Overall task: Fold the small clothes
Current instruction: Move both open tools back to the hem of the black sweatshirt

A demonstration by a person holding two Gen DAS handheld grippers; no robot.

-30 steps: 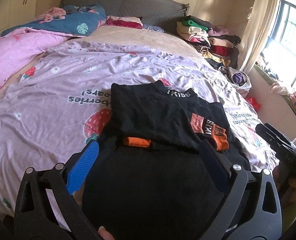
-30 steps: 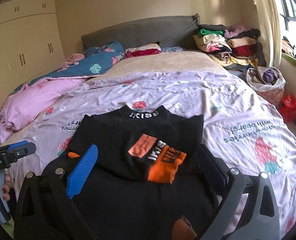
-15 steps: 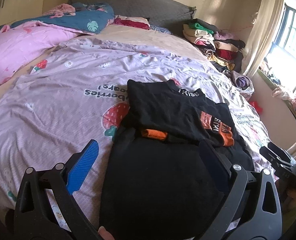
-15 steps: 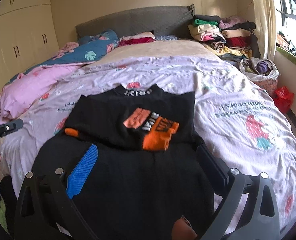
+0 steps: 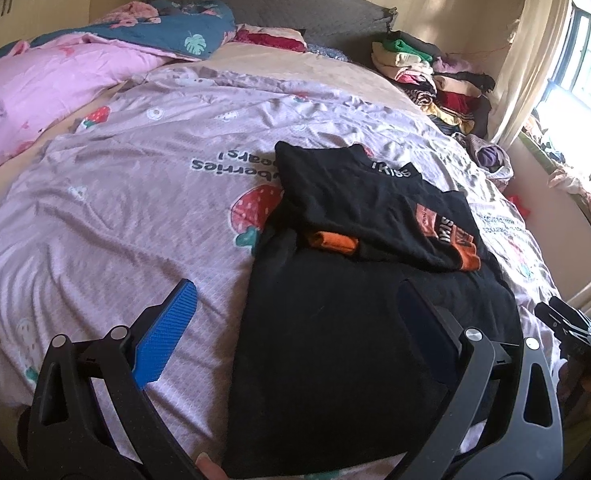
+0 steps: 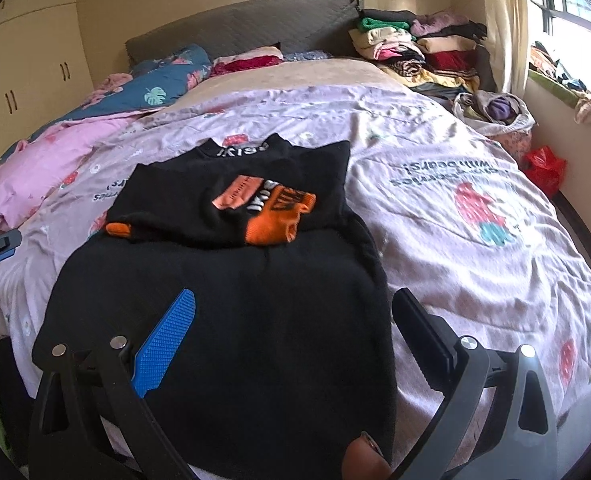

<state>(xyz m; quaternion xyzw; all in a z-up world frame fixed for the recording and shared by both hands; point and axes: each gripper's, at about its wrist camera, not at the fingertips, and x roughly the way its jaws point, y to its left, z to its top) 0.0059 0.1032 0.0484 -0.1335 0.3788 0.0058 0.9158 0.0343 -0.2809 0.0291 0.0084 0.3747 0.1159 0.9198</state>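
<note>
Hovering spread and empty, left claw (image 5: 291,320) and right claw (image 6: 295,320) flank the black shirt (image 6: 231,312).

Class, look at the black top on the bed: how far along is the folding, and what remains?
Done: the black top lies flat on the lilac bedsheet, both orange-cuffed sleeves folded across its chest. In hand: nothing; the left gripper and right gripper are open above its hem. Left: folding the lower half up toward the collar.

Half-folded black top (image 6: 223,280) on bed
</note>
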